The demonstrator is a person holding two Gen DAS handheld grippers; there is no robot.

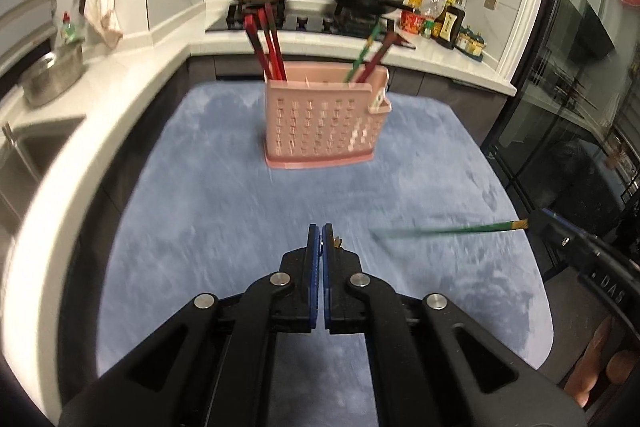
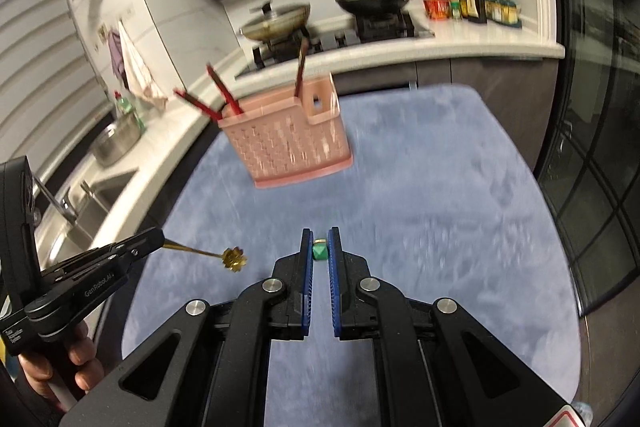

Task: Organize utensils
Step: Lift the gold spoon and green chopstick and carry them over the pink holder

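Transport step: my right gripper (image 2: 320,251) clamps a green chopstick (image 1: 460,228), my left gripper (image 1: 321,247) a gold pick (image 2: 234,259); next, aim each into the pink holder (image 1: 320,123) ahead.

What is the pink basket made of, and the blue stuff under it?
The pink basket looks like moulded plastic: thin matte walls with even rows of small holes and a flat base lip. The blue cover beneath it looks like soft plush fabric: a fuzzy, patchy nap with lighter and darker streaks. The blur leaves the finer texture uncertain.
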